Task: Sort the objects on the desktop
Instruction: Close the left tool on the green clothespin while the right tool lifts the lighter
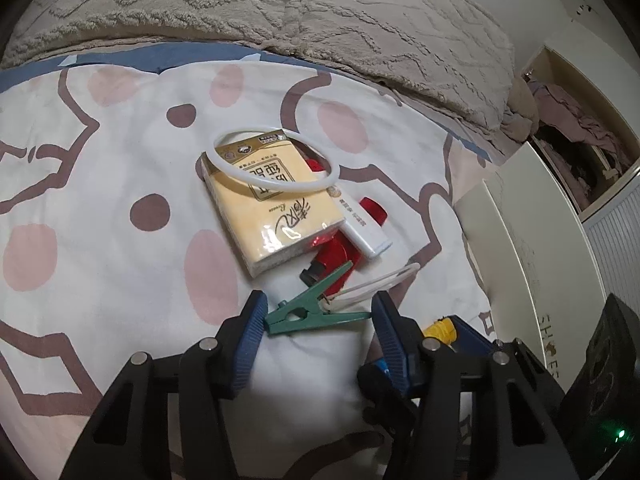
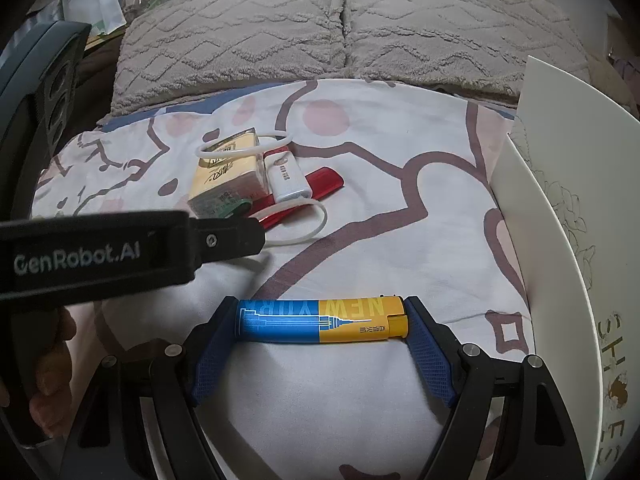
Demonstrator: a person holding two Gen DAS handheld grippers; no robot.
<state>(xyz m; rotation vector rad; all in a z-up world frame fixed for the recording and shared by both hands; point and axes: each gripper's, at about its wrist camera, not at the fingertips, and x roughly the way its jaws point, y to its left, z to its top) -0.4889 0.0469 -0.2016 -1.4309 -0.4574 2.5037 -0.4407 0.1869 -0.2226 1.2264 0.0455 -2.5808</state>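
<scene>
A: How many rings [image 1: 276, 159] lay on the sheet [image 1: 120, 184]?
B: One, on the single tissue pack [image 1: 272, 208].
A: Clips?
B: One green clip [image 1: 316, 304].
A: Lighters?
B: One blue-and-yellow lighter [image 2: 322, 320]. There were also one white tube [image 2: 286, 178] and two pillows [image 2: 440, 24].

R gripper [image 2: 322, 322] clamped a blue/yellow lighter [image 2: 322, 322] end to end, crosswise, over the patterned sheet [image 2: 400, 220]. Beyond lighter: yellow tissue pack [image 2: 228, 184], white ring [image 2: 244, 146] on top, white USB stick [image 2: 286, 178] w/ red bar [image 2: 324, 182] beside pack. L gripper [image 2: 236, 236] reached in from lighter's left, near pack. White box wall [image 2: 560, 200] stood right of lighter.
</scene>
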